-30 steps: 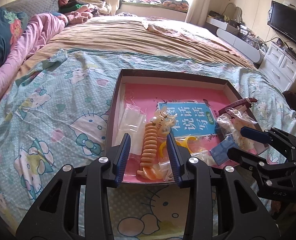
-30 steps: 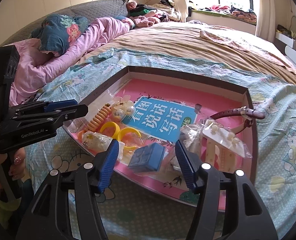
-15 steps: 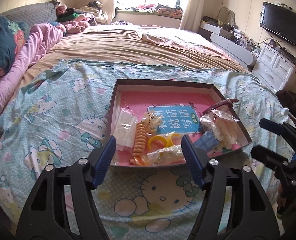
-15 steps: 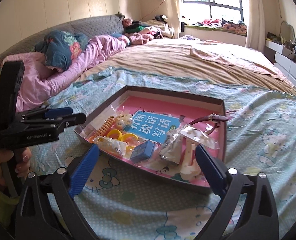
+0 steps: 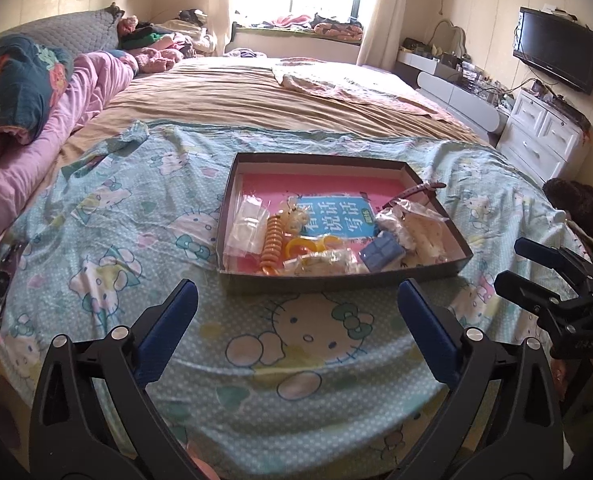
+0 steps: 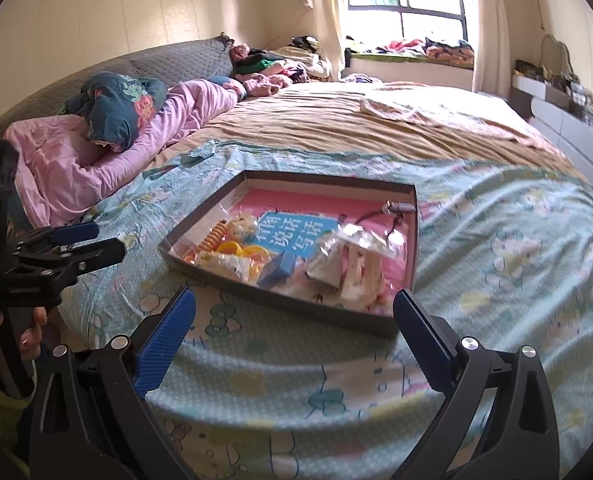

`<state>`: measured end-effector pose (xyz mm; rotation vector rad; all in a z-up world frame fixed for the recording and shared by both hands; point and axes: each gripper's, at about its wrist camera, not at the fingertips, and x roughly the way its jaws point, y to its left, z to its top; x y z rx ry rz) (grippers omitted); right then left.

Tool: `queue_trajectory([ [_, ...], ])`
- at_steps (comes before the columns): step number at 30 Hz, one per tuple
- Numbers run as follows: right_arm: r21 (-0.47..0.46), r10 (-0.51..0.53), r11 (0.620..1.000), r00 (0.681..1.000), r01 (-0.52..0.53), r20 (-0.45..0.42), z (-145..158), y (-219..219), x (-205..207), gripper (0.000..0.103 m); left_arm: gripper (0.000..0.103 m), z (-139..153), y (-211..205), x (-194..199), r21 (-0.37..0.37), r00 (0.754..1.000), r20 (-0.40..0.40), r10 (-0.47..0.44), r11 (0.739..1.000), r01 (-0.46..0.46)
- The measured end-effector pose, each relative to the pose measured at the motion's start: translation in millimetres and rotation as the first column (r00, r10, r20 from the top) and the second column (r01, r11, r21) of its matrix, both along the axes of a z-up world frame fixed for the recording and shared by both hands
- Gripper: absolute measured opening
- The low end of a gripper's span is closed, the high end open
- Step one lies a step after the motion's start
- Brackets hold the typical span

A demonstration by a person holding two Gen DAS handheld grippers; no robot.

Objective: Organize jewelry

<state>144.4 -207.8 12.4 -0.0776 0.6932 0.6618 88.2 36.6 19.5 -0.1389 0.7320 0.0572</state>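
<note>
Bed (image 5: 144,240): jewelry tray (image 5: 436,276) w/ both tongs clear, left tongs (image 5: 296,312) opening.

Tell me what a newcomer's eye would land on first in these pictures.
First, the shallow dark box with its pink floor, lying on the cartoon-cat bedsheet near the bed's foot. Inside, a blue booklet lies mid-box, with an orange coil and yellow rings near the front wall. Both the left gripper and right gripper hang short of the box, empty.

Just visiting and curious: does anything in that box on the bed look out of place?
Mostly the strap: it hangs over the box's right wall instead of lying inside. The bags and trinkets are heaped loosely at the near end, on a book.
</note>
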Motion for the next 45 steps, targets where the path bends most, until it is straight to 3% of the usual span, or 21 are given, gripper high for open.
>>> queue_trajectory([
  [9,0.01,-0.021,1.0,0.999,0.021,-0.03,-9,-8,-22,0.098,0.093,-20,-5,-22,-0.016,0.999,-0.045,0.003,1.0,-0.003],
  [45,0.009,-0.007,1.0,0.998,0.008,-0.066,-16,-4,-30,0.098,0.093,-20,-7,-26,-0.014,1.0,-0.03,0.01,1.0,-0.01],
])
